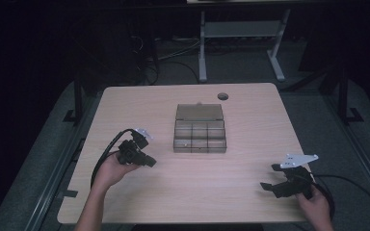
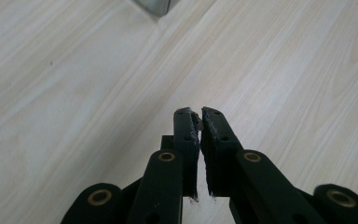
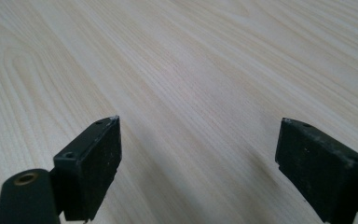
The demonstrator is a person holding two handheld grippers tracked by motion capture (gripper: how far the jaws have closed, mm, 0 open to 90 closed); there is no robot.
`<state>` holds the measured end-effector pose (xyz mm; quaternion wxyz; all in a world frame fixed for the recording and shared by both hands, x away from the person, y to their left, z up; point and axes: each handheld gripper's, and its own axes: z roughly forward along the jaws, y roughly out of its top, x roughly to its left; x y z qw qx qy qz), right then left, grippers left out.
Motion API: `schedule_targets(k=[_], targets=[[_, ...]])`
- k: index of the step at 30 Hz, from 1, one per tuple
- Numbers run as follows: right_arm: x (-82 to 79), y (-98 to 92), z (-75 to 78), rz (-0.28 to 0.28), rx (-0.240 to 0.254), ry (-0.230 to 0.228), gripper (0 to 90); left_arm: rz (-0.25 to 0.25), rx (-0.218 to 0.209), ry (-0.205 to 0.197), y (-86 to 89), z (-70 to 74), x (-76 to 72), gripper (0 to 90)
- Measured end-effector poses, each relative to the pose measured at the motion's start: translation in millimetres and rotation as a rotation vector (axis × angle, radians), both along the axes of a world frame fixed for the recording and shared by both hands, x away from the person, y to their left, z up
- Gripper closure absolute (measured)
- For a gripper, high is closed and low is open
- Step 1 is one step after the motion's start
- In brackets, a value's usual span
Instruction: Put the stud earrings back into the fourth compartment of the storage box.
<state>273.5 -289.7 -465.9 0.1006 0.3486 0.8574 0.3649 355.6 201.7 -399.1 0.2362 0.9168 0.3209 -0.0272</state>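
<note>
Item: right black two-jaw gripper [image 1: 270, 177], near table edge, jaws spread wide, empty. Left black two-jaw gripper [image 1: 150, 162], jaws pressed together, nothing visibly between. Beyond: smoky translucent plastic compartment box [image 1: 200, 129], lid open, mid pale wooden table [image 1: 250, 110]. Advice: open left jaws before approaching, come in low and square.

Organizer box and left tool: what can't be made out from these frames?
- Organizer box, high view: too small and dim to tell what its compartments hold.
- Same box, left gripper view: cut off by the top edge; a corner shows.
- Left tool: tiny brownish fleck at the tips, too small to identify.
</note>
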Motion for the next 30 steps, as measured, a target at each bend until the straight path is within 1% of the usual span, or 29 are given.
schedule_targets(k=[1,4,9,12,14,15,17,20,23,26,30], targets=[[0.0,0.0,0.0,0.000,0.000,0.000,13.9,0.000,0.000,0.000,0.0,0.0,0.0,84.6],[-0.5,0.0,0.4,-0.003,0.006,0.003,13.9,-0.003,-0.010,0.000,-5.6,6.3,8.0,84.6],[-0.4,-0.2,0.6,-0.003,0.009,0.004,13.9,-0.017,-0.018,-0.002,-14.9,14.6,17.0,84.6],[-0.3,-0.3,0.6,-0.002,0.009,0.003,13.9,-0.023,-0.011,-0.005,-21.5,18.7,23.0,84.6],[-0.3,-0.4,0.6,-0.001,0.010,0.002,13.9,-0.026,-0.020,-0.002,-26.3,21.0,26.9,84.6],[-0.3,-0.4,0.6,-0.001,0.010,0.002,13.9,-0.026,-0.020,-0.002,-26.3,21.0,26.9,84.6],[-0.1,-1.0,0.5,0.005,0.011,-0.004,14.0,-0.033,-0.007,-0.001,-33.3,23.4,33.2,84.6],[0.2,-1.4,0.4,0.005,0.011,-0.004,13.9,-0.037,-0.012,0.004,-39.3,25.0,38.9,84.6],[-0.3,-1.6,0.9,-0.002,0.014,0.004,13.9,-0.038,-0.005,0.011,-45.0,25.8,44.4,84.6],[-0.4,-1.6,1.0,-0.002,0.017,0.006,13.9,-0.043,-0.011,0.019,-50.0,26.7,49.2,84.6],[0.0,-1.9,0.7,0.005,0.017,-0.002,13.9,-0.045,0.003,0.024,-56.6,25.5,54.5,84.6]])
